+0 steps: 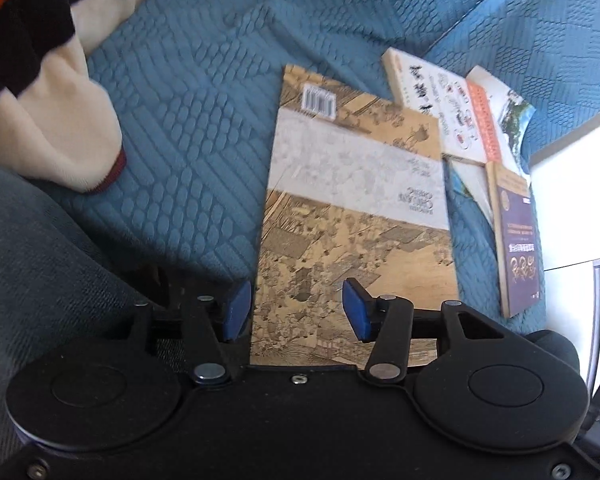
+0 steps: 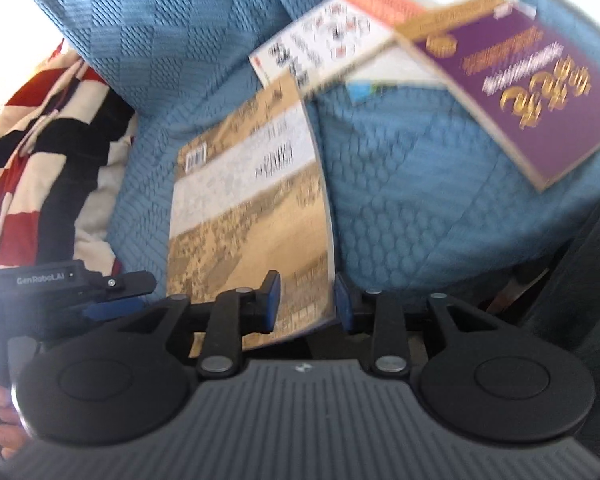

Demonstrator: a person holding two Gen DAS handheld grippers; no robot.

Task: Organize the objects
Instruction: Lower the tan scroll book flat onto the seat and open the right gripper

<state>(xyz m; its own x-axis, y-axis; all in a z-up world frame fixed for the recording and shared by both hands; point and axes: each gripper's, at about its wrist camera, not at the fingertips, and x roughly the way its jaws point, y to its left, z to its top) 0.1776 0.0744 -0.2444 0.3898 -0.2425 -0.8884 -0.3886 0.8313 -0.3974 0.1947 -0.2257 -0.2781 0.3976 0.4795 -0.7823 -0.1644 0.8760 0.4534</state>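
Note:
A large tan book (image 1: 352,200) with an old painted scene and a barcode lies flat on the blue quilted sofa cover (image 1: 180,140). My left gripper (image 1: 296,310) is open, its blue pads standing wide on either side of the book's near left corner without touching it. In the right wrist view the same book (image 2: 252,208) shows blurred. My right gripper (image 2: 307,302) straddles its near right edge, open, with the pads apart from the cover. The left gripper's body (image 2: 80,284) shows at that view's left.
Beyond the big book lie a white book with red prints (image 1: 440,100), an orange-edged book (image 1: 488,120) and a purple book with gold lettering (image 1: 518,240). A red, black and cream striped garment (image 2: 40,160) is heaped on the left. The sofa ends at a white surface (image 1: 572,200).

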